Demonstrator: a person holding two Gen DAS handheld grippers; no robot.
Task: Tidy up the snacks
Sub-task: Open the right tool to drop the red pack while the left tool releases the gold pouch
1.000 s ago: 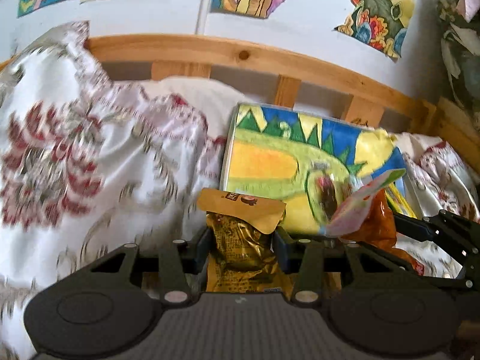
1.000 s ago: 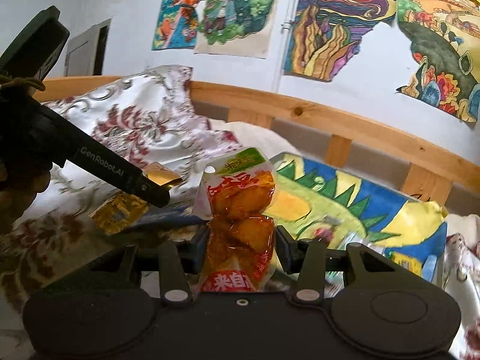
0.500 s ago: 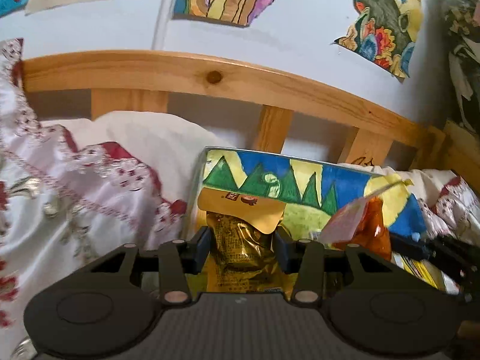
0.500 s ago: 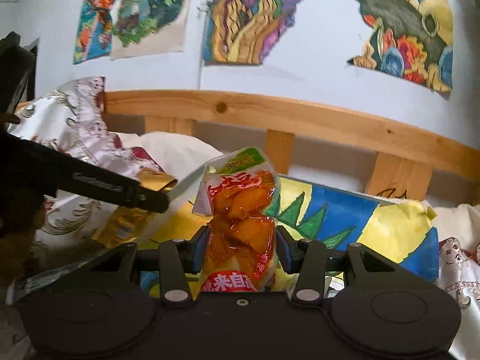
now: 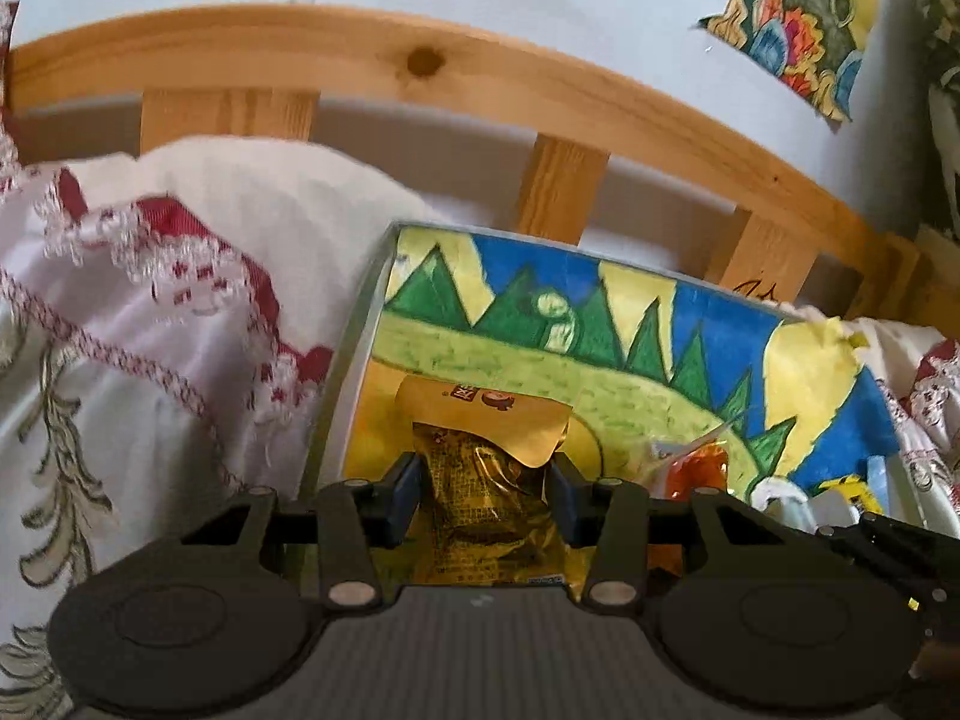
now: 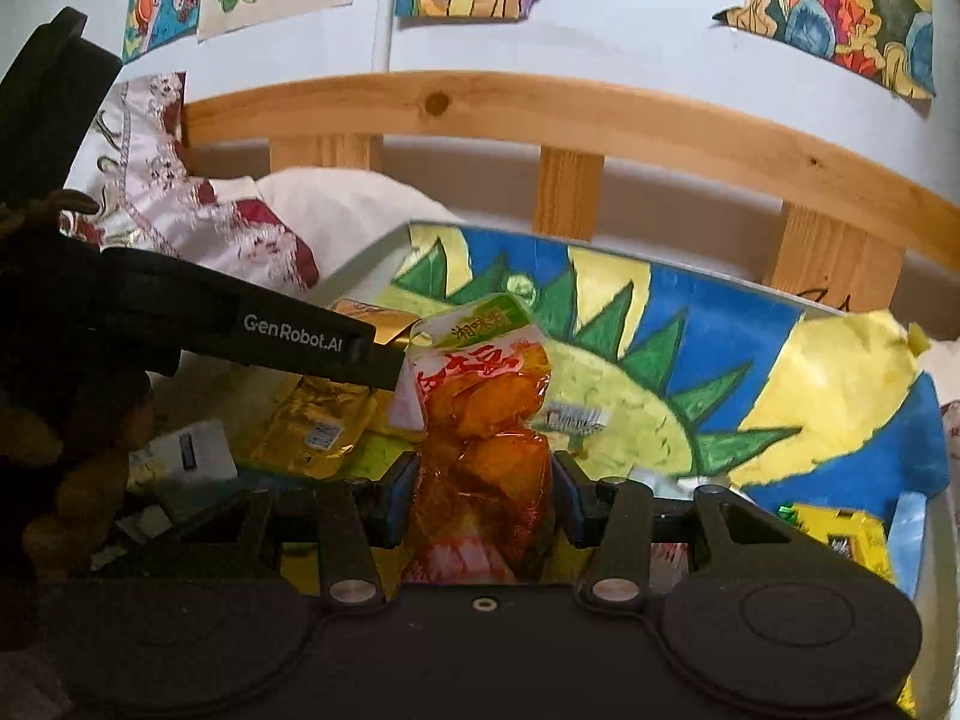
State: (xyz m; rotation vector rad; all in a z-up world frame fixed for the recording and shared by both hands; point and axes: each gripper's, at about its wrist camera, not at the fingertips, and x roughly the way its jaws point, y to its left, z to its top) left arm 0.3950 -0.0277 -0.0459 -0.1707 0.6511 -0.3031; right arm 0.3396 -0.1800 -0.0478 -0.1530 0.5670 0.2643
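My left gripper (image 5: 483, 483) is shut on a crinkled gold snack packet (image 5: 480, 522), held upright over the left end of a box. The box's far wall is lined with a painted sheet (image 5: 600, 324) of green spikes, blue and yellow. My right gripper (image 6: 483, 498) is shut on a clear packet of orange pieces with a green top (image 6: 480, 402), held upright over the same box. In the right wrist view, one finger (image 6: 288, 336) of my left gripper reaches in from the left with the gold packet (image 6: 312, 426) hanging from it. The two packets are close side by side.
Inside the box lie a yellow packet (image 6: 840, 534) at the right and a white packet (image 6: 186, 456) at the left. A slatted wooden headboard (image 5: 540, 84) runs behind it. White and red patterned bedding (image 5: 150, 324) lies left. A person's hand (image 6: 78, 462) holds the left gripper.
Both grippers have moved forward and down towards the box, which now fills more of both views; the bedding has slid off to the left. Each gripper still holds its packet.
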